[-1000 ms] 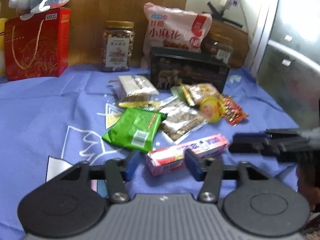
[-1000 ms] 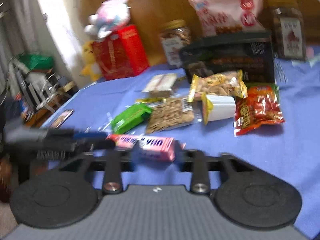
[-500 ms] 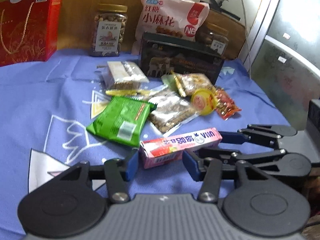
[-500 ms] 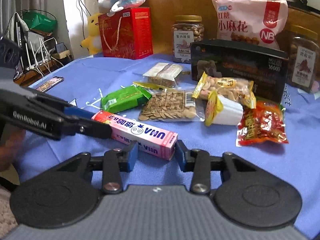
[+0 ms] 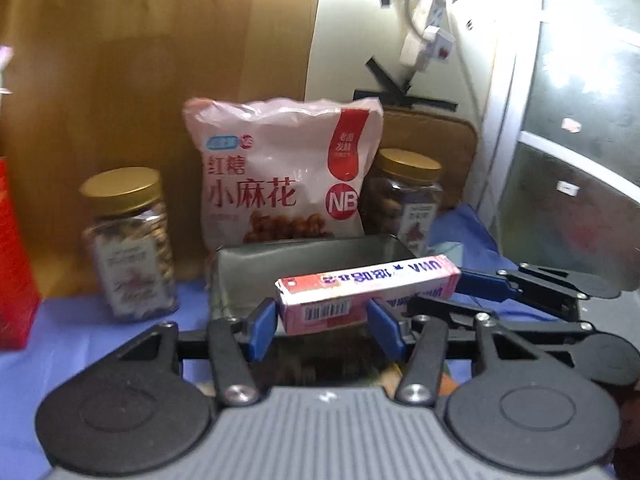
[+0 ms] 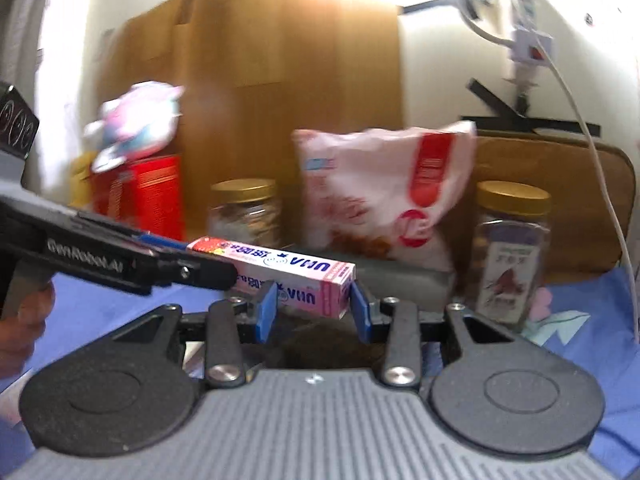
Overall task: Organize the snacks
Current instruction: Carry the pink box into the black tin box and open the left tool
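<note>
Lifted off the blue cloth since the earlier frames, long pink cardboard candy box [image 5: 368,286] hangs over the open dark tin [image 5: 308,270], left gripper [image 5: 323,322] slackening slightly and right gripper [image 6: 313,307] clamped on opposite ends, likely for level lowering inside.

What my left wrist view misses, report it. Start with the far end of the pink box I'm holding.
Observer: The right hand-held gripper has that end of the pink box between its blue pads, and both pads touch it.
Operator: Describe what sits on the red box.
Observer: A pink-and-white plush toy lies on top of it.
Operator: Now look at my left hand-held gripper from outside.
Observer: A hand grips its handle at the picture's left edge. Its jaws are opening, with the box between them.
</note>
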{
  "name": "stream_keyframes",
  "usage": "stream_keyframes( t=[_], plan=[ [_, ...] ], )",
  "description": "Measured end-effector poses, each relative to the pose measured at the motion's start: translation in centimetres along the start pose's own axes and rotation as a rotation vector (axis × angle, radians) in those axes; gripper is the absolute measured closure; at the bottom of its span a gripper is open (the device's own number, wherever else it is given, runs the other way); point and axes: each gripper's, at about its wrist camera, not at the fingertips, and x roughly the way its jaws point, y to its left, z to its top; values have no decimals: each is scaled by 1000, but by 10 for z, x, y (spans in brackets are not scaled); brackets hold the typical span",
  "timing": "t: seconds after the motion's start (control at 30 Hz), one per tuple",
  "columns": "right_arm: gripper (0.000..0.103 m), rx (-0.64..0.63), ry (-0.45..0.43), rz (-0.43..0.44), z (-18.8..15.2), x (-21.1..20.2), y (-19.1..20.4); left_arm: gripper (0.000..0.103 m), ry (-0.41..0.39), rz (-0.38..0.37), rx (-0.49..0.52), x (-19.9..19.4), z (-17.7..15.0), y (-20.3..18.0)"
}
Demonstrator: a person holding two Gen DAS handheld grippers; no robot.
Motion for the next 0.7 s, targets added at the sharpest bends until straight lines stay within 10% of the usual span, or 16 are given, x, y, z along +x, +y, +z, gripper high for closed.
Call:
stream_keyframes(
  t=[0.33,0.7],
  plan=[
    [54,32,70,-80,-17,45,-32,52,153,8,-36,86,-6,9],
    [46,183,2,-22,-30,-11,-40,34,1,-30,-117,-8,-17,32]
  ],
)
